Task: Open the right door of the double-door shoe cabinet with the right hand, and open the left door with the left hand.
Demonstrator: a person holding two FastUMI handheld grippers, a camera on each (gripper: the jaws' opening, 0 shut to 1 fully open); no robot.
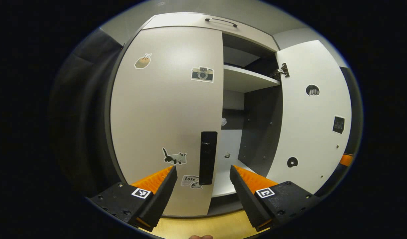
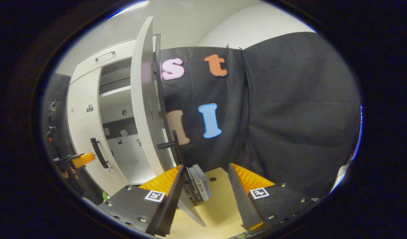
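The shoe cabinet point(image 1: 197, 23) stands straight ahead in the left gripper view, with its right door point(image 1: 311, 116) swung wide open and its left door point(image 1: 167, 113) shut flat against the frame. The left door carries a dark vertical handle point(image 1: 208, 157) near its free edge. Stickers dot its face: a camera point(image 1: 202, 74) high up, a drink-like shape point(image 1: 142, 61) toward the upper left, a cat point(image 1: 174, 157) low down, and a scrap point(image 1: 190, 181) beside the handle's foot on which the word "Love" can be read. The inside of the right door shows a hinge point(image 1: 282, 70) at the top and three small dark stickers. Between the doors a pale shelf point(image 1: 246, 78) crosses the dark interior, with a lower floor panel point(image 1: 228, 152) beneath it. A drawer front with a slim bar handle point(image 1: 221, 21) sits above the doors.

The left gripper point(image 1: 202, 174) is spread wide, its fingers either side of the handle's lower end without touching it.

In the right gripper view the right door point(image 2: 144, 99) is seen edge-on, its handle point(image 2: 168, 144) jutting from the outer face toward the black cloth wall point(image 2: 289, 109). The right gripper point(image 2: 205, 172) is open wide and empty, just below that handle. Some flat boxes point(image 2: 200, 186) stand on the yellow floor point(image 2: 220, 202) between the fingers; their label text is too small to read. Far to the left, the left gripper point(image 2: 78, 160) hovers near the left door's handle point(image 2: 99, 152).
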